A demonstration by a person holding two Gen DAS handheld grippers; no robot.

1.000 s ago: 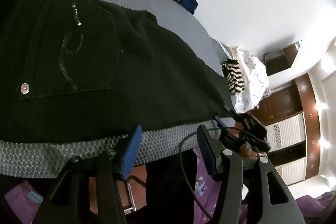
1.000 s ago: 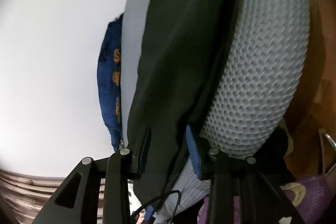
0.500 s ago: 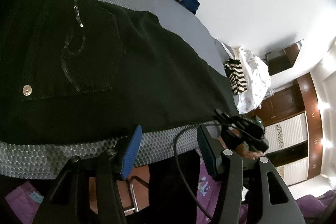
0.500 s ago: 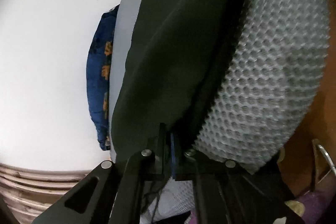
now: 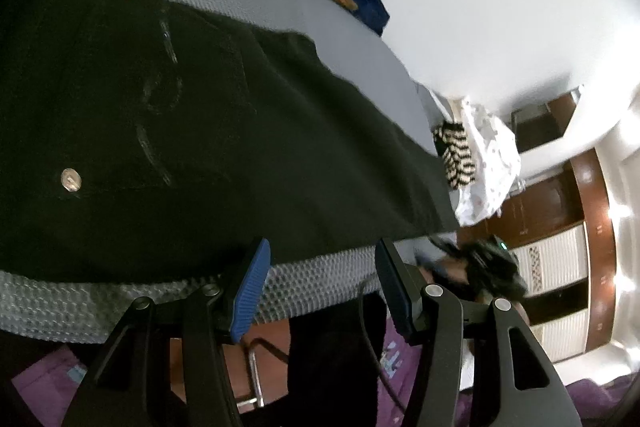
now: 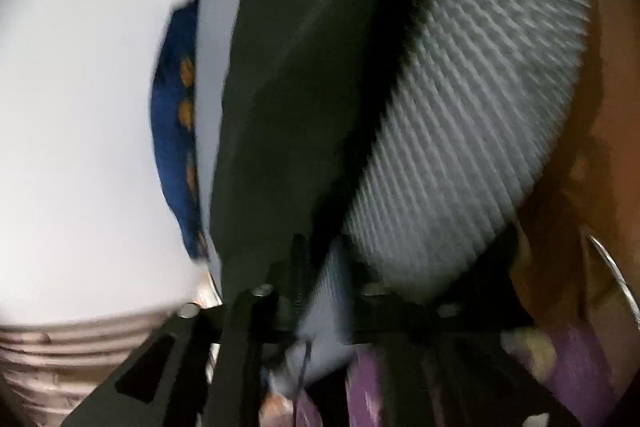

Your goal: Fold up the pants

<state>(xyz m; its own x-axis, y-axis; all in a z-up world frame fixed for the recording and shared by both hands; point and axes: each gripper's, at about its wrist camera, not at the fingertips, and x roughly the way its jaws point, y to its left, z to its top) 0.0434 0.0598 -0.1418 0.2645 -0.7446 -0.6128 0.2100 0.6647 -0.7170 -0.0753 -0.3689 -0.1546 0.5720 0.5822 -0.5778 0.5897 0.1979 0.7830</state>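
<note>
Presently the pants (image 5: 200,131) lie flat on the bed (image 5: 100,299), filling the left and centre of the left wrist view. They are black. A back pocket with pale stitching faces up, and two rivets (image 5: 71,179) show at mid left and upper left. One leg runs toward the right of the frame and ends near a striped cloth (image 5: 456,155) and a white cloth (image 5: 492,155). The near edge of the pants follows the mesh edge of the bed across the lower half of the frame.

The left gripper (image 5: 322,247) sits at lower centre, at that mesh edge. Its jaws are spread and hold nothing; the pads are clear of the pants.

The right gripper (image 6: 328,263) sits at the bottom centre of its own view, which is blurred. Its jaws have just been opening and now stand apart. Pale bed cover shows in the gap. The dark edge of the pants lies at the left finger and is not pinched. In the left wrist view this gripper appears as a dark blur at mid right, just beyond the end of the leg.

In the right wrist view the pants run from the jaws up to the top centre, with bed mesh on the right. A blue cloth (image 6: 172,131) with orange marks lies at the far edge of the bed, against a white wall (image 6: 80,107).
</note>
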